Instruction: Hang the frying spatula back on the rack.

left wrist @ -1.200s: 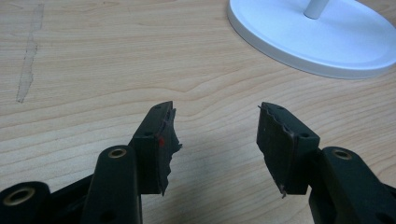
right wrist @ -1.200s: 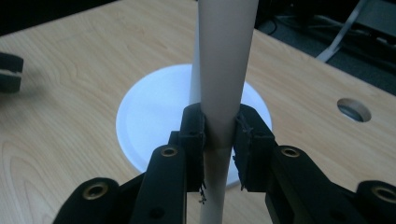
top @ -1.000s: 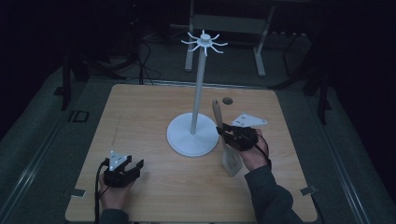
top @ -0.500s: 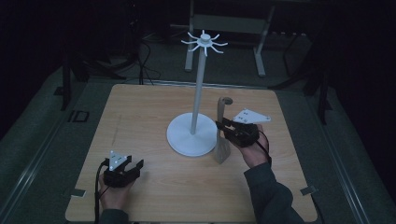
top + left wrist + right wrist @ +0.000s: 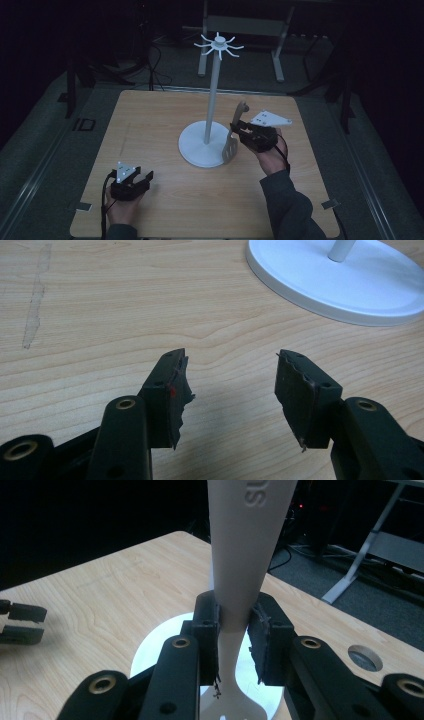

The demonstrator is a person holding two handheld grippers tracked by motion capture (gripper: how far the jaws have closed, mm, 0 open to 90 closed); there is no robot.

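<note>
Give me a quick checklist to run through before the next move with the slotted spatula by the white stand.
1. Right tool shut on the slotted spatula: ok, both pads clamp its handle.
2. Spatula upright: ok, handle end up, slotted head down in the high view.
3. Spatula clear of the stand's pole: ok, it stands beside the pole, over the edge of the round base.
4. Hooks on top of the stand free: ok, nothing hangs there.
5. Hanging hole in the spatula's handle: cannot tell.
6. Left tool out of the way: ok, open on the table, apart from the base.
</note>
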